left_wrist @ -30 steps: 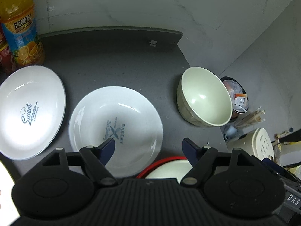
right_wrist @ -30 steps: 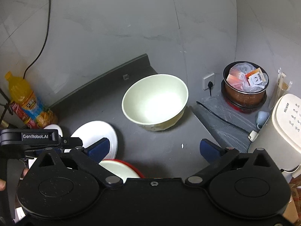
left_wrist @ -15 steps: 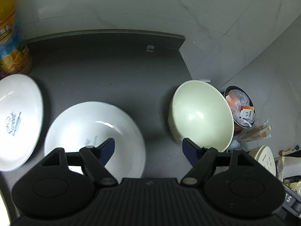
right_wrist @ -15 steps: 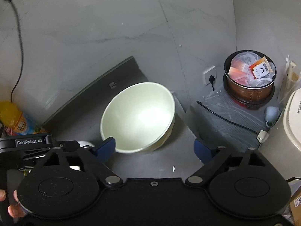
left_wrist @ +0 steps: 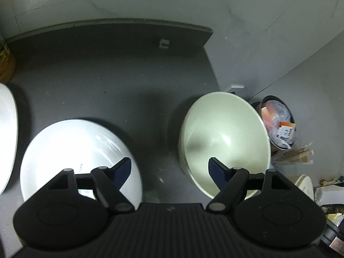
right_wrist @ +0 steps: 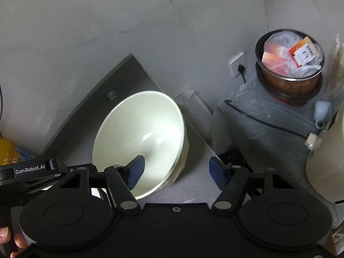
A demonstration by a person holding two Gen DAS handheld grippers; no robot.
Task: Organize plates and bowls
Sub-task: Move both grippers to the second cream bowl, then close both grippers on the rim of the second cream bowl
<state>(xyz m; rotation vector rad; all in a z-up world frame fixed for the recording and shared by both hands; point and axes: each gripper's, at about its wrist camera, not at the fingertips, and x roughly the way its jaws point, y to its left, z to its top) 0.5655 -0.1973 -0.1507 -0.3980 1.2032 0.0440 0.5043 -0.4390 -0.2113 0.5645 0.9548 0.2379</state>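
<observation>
Both claws are gaping wide, holding nothing: the right gripper (right_wrist: 176, 168) is straddling the pale green bowl's (right_wrist: 139, 137) rim; the left gripper (left_wrist: 169, 167) is hovering between bowl and white plate (left_wrist: 71, 150).

Bin (right_wrist: 289, 64) full of wrappers; wall socket (right_wrist: 238, 64); orange bottle (right_wrist: 7, 152).

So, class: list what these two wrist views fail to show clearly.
- Left wrist view: white plate, print covered by the left hand-held gripper.
- Left wrist view: second plate, cut by the left edge.
- Right wrist view: pale green bowl, near rim hidden behind the right hand-held gripper.
</observation>
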